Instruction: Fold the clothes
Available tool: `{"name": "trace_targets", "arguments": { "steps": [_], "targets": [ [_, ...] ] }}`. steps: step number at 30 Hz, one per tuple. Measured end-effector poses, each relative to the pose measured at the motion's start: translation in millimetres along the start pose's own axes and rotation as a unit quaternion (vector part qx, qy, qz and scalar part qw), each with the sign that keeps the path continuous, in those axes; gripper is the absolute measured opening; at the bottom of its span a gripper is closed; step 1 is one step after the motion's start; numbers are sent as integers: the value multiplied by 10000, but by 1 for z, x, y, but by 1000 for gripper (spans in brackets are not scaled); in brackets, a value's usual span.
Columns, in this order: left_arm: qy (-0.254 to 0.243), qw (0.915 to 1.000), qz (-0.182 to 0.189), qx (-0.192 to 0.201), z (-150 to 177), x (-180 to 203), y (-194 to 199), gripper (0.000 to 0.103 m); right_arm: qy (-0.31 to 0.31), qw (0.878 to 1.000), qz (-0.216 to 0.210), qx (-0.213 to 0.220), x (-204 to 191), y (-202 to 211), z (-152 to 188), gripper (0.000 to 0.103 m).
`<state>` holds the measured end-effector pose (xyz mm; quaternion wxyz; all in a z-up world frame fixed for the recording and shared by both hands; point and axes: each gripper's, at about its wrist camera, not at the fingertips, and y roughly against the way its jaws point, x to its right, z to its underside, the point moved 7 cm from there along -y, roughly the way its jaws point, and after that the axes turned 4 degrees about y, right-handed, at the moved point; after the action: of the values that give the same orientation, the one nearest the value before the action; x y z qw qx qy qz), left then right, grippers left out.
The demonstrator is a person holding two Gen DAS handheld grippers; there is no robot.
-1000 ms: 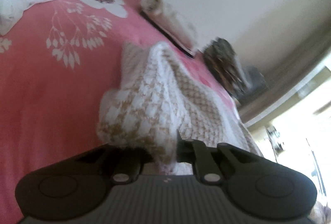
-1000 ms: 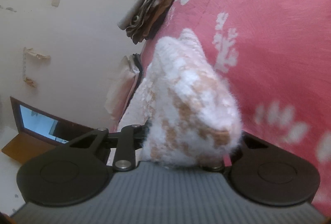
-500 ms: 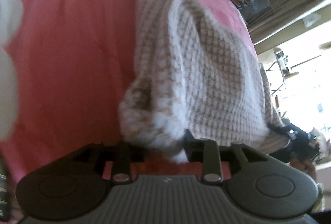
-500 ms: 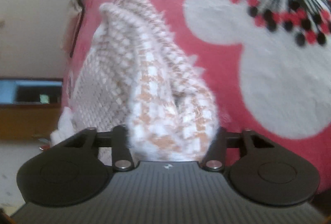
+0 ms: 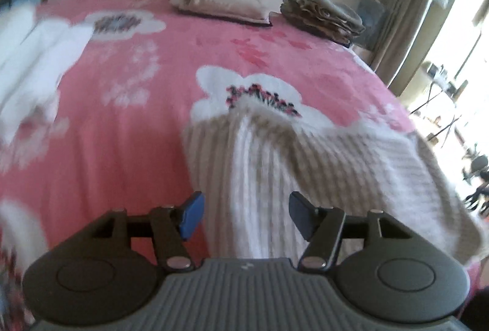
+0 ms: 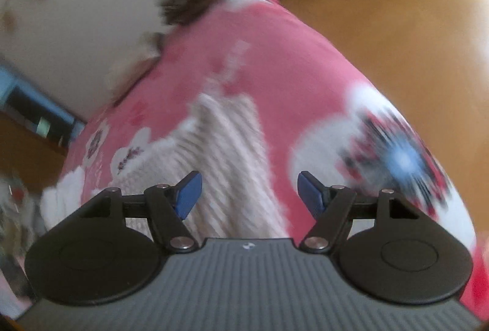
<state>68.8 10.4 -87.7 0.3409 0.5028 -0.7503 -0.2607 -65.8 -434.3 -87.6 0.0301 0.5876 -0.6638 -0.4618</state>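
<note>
Pink floral bedspread [image 5: 128,147] carries a beige-and-white knitted garment [image 5: 275,165], lying at 12 o'clock of left tongs [image 5: 246,216] and right tongs [image 6: 249,193]; both gape wide, gripping nothing.

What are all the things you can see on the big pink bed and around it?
knitted sweater: one, white and beige check, lying on the bedspread right in front of both grippers
bedspread: one, pink with white flowers, covering the bed
white cloth: one blurred heap, white, at the bed's left edge
pale folded pile: one, cream, at the far edge by the wall
dark folded pile: one, grey-brown, at the far right corner
curtain: one, beige, on the right beside the bright window
floor: wooden, orange-brown, beside the bed
left gripper: one, black with blue pads, open over the sweater
right gripper: one, black with blue pads, open
</note>
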Motion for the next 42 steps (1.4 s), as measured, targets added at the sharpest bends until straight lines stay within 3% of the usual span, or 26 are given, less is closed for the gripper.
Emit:
{"name": "trace_targets", "arguments": {
  "steps": [5, 9, 11, 13, 15, 17, 21, 24, 27, 30, 32, 35, 42],
  "targets": [
    [-522, 9986, -50, 24, -14, 14, -40, 55, 1520, 9884, -3, 40, -44, -60, -25, 69],
    [-829, 9965, -68, 33, -20, 17, -60, 46, 2170, 9758, 252, -130, -50, -107, -42, 68],
    [-819, 9966, -55, 80, -23, 16, -65, 35, 2167, 9757, 278, -188, -48, -118, -49, 66],
    [-765, 9970, -55, 102, -25, 12, -71, 11, 2087, 9777, 140, -169, -47, -125, -52, 55],
    [-674, 9976, 17, 143, -25, 9, -73, 8, 2069, 9782, 91, -162, -48, -130, -53, 29],
    [-592, 9978, 23, 288, -26, 7, -68, 7, 2140, 9765, 225, -104, -48, -131, -51, 10],
    [13, 9972, 192, 717, -37, -7, -36, 7, 2085, 9760, 165, 612, -56, -104, -60, 8],
    [145, 9970, 234, 724, -39, -18, -30, 7, 1889, 9771, 70, 973, -55, -90, -68, 8],
    [53, 9987, 145, 480, -31, -23, -52, 7, 1756, 9813, 78, 790, -42, -114, -65, 8],
    [403, 9981, 262, 379, -29, -33, -64, 7, 1557, 9866, 143, 465, -25, -152, -57, 8],
    [392, 9971, 321, 561, -32, -33, -55, 7, 1319, 9894, 35, 609, -26, -148, -60, 8],
    [351, 9968, 368, 618, -31, -35, -48, 7, 1446, 9847, -157, 960, -35, -128, -64, 8],
    [139, 9995, 156, 243, -17, -33, -87, 13, 1389, 9890, -21, 499, -15, -169, -51, 12]
  ]
}}
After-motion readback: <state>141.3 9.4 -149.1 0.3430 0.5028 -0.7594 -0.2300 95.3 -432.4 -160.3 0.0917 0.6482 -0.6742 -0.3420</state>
